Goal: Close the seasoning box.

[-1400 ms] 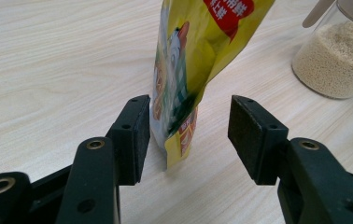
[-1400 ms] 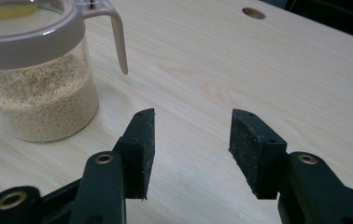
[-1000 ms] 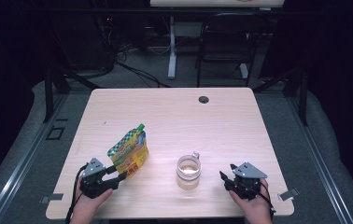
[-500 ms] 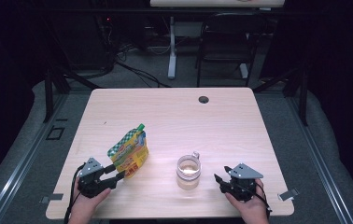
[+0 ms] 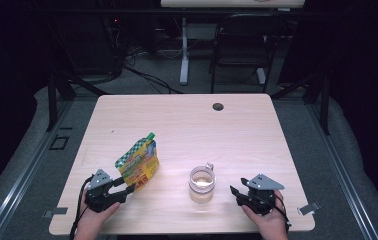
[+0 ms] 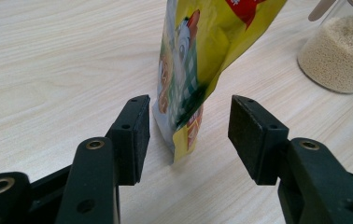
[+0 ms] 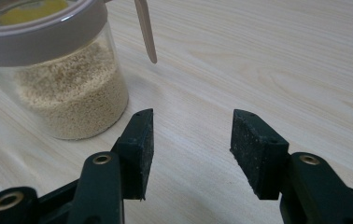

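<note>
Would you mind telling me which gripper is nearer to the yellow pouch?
Left. The left gripper has its open jaws either side of the pouch; the right gripper sits beyond the jar.

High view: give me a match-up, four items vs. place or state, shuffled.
Items:
1. pouch
2. jar
3. left claw
4. right claw

Descriptions:
A. open, just right of the jar, nothing between its jaws
B. clear, part full of pale grains
C. yellow and green, standing on the table
D. open, at the pouch's lower edge, not gripping

Pairs: 1-C, 2-B, 3-D, 4-A
</note>
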`<move>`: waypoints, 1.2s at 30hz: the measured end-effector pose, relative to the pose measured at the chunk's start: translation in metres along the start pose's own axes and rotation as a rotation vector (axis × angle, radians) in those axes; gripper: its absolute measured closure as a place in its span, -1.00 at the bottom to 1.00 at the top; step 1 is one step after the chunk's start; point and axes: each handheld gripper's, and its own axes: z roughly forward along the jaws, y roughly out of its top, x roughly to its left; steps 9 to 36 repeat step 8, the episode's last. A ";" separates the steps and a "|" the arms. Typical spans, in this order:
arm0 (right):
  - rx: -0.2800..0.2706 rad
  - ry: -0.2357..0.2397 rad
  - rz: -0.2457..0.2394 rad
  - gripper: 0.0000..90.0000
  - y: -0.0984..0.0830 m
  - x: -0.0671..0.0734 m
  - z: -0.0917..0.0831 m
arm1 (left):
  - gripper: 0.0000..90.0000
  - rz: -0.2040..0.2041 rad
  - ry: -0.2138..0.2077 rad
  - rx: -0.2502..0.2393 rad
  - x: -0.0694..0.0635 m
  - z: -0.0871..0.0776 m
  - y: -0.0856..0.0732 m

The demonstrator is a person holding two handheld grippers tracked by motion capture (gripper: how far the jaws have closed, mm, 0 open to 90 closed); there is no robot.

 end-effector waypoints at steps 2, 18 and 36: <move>0.011 0.000 -0.001 0.09 0.000 -0.001 0.000 | 0.09 -0.001 0.001 0.000 0.000 0.000 0.000; 0.002 -0.002 0.008 0.07 0.000 -0.002 0.000 | 0.06 -0.002 0.002 -0.004 0.000 0.000 0.000; 0.002 -0.002 0.008 0.07 0.000 -0.002 0.000 | 0.06 -0.002 0.002 -0.004 0.000 0.000 0.000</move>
